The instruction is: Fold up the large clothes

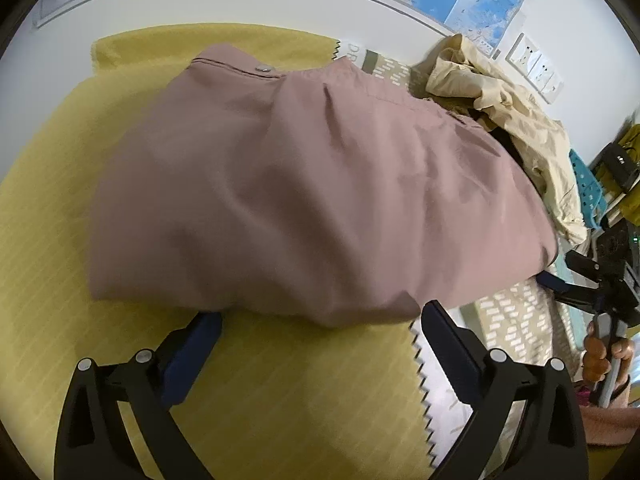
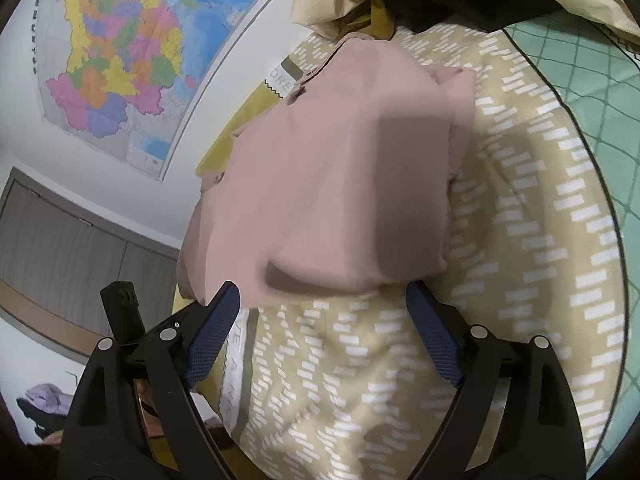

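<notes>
Yellow cloth (image 1: 52, 208): spread flat at the far left, with a zigzag-cut edge along its right side.
Left gripper (image 1: 320, 320): fingers spread wide, nothing pinched between them; both blue pads sit just at the near hem of the garment, over the yellow cloth.
Pink garment (image 1: 304, 184): folded into a thick bundle, lying mostly on the yellow cloth, its right part reaching over onto the patterned spread; a metal snap (image 1: 263, 68) shows on the far edge.
Patterned spread (image 2: 520, 240): tan with short white dashes, under the right end of the garment.
Right gripper (image 2: 324, 292): fingers apart, holding nothing; its pads stand at either side of the bundle's near corner, whether touching I cannot tell.
Person's hand (image 1: 600, 354): wrapped around that gripper's grey handle at the far right of the left view.
Cream clothes (image 1: 516, 120): a crumpled heap beyond the pink garment, to the right, touching its far end.
Wall maps (image 2: 116, 60): hung behind everything.
Wall sockets (image 1: 538, 66): white, beside the cream heap.
</notes>
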A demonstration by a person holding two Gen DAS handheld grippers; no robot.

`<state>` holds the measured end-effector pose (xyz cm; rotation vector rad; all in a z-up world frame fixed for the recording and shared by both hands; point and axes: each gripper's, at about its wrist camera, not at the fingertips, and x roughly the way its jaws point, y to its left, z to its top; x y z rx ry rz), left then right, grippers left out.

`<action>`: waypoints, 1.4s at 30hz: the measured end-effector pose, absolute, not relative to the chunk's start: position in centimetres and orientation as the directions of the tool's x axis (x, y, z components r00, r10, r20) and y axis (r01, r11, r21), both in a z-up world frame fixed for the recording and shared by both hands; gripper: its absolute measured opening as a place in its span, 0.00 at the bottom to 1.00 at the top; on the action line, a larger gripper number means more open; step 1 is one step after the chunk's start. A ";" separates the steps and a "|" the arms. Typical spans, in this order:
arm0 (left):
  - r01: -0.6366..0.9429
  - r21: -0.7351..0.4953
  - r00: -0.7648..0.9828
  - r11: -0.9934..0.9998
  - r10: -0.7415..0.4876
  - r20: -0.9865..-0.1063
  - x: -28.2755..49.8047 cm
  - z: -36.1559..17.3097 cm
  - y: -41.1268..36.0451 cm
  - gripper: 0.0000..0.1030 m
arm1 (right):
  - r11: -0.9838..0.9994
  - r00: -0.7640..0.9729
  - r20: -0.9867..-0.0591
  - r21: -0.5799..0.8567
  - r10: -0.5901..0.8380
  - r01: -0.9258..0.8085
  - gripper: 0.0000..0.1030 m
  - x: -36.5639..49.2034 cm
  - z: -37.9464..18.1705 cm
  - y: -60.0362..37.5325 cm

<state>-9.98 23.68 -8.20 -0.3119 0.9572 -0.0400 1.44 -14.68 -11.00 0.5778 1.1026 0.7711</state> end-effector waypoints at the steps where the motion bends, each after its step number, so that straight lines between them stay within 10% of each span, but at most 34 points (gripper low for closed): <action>1: -0.097 -0.295 0.581 0.951 -0.186 -0.792 -9.7 -8.2 23.6 0.93 | 0.612 0.248 -0.562 0.749 0.789 -0.253 0.82 1.7 -11.0 -14.4; 20: -0.162 -0.544 0.636 0.823 -0.335 -0.696 -3.4 -8.2 25.9 0.93 | 0.593 0.325 -0.518 0.780 0.791 -0.200 0.84 5.9 -10.9 -11.4; 31: -0.242 -0.444 0.612 0.863 -0.220 -0.760 -0.6 -8.2 24.8 0.93 | 0.634 0.387 -0.530 0.741 0.755 -0.221 0.96 7.6 -10.5 -8.6; 37: -0.260 -0.426 0.613 0.867 -0.192 -0.766 0.7 -8.3 24.9 0.94 | 0.636 0.369 -0.538 0.735 0.758 -0.236 0.69 8.8 -10.9 -8.2; 42: -0.267 -0.413 0.622 0.871 -0.172 -0.764 1.7 -8.4 25.0 0.94 | 0.603 0.356 -0.510 0.764 0.783 -0.229 0.79 9.5 -10.8 -8.3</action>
